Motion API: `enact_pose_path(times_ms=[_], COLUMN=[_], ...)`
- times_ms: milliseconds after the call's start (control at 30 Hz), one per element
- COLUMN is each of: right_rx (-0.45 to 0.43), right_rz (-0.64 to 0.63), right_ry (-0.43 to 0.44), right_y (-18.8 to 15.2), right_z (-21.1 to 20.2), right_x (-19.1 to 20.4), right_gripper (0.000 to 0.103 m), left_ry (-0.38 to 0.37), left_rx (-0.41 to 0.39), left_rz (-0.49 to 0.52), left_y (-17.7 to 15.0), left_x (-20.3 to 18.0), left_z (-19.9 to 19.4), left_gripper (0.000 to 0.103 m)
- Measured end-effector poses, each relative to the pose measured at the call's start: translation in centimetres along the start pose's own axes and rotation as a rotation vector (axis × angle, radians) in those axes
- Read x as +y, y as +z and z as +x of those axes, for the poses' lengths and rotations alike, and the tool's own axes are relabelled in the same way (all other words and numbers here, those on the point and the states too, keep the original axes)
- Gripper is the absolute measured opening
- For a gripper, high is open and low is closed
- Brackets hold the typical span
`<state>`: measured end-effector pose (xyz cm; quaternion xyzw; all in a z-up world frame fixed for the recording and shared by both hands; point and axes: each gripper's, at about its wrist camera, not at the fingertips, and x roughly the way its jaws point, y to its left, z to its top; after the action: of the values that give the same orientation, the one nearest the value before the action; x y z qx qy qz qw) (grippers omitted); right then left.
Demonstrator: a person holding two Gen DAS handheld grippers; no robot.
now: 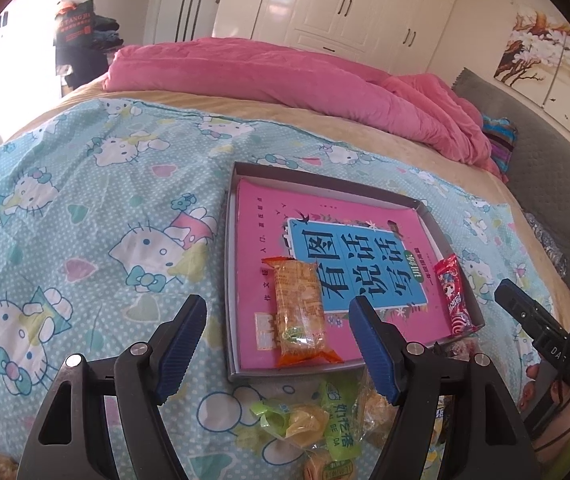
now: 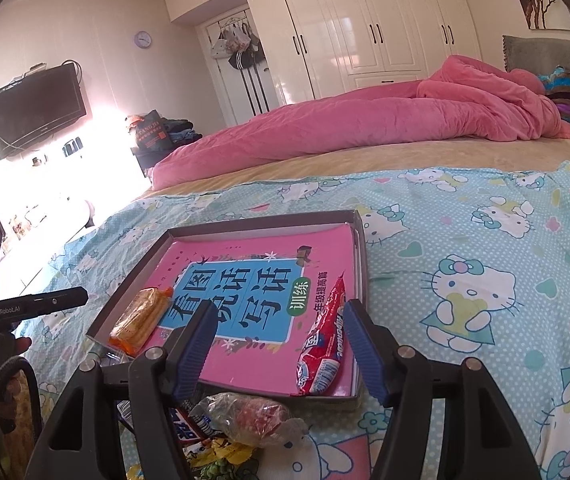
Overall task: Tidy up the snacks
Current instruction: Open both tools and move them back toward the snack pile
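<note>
The left gripper [image 1: 279,312] stood open with nothing between its blue pads, and the right gripper [image 2: 279,318] was open and empty too. In the shallow grey box [image 1: 232,280] on the cat-print sheet [image 1: 85,200], the orange snack pack [image 1: 300,312] lay at 7 o'clock on the pink book [image 1: 365,272], and the red candy packet [image 1: 455,296] lay at 4 o'clock. Loose snacks [image 1: 313,428] waited just outside the box, at 6 o'clock.

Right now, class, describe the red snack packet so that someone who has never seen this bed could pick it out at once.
On the cat-print sheet lies a shallow grey tray lined with a pink book. Two snacks rest on the book. The red packet lies along the book's edge on the headboard side; it is long, slim and glossy red, unlike the stubby orange packet across the book.
</note>
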<state>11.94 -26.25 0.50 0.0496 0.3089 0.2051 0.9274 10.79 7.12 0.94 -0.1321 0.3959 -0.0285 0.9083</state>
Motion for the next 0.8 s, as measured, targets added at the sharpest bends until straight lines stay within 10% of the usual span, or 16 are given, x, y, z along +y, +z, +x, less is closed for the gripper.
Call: enact_pose_path(times_ms=[800], right_rx=[0.054], right_rz=[-0.064], right_ry=[-0.039], right_y=[-1.7], right_z=[-1.2], right_x=[1.9], right_gripper=[0.071], left_ry=[0.009], left_rx=[0.087], left_rz=[-0.014], left_y=[-2.1], left_x=[0.3], left_z=[-0.8], left_gripper=[0.077])
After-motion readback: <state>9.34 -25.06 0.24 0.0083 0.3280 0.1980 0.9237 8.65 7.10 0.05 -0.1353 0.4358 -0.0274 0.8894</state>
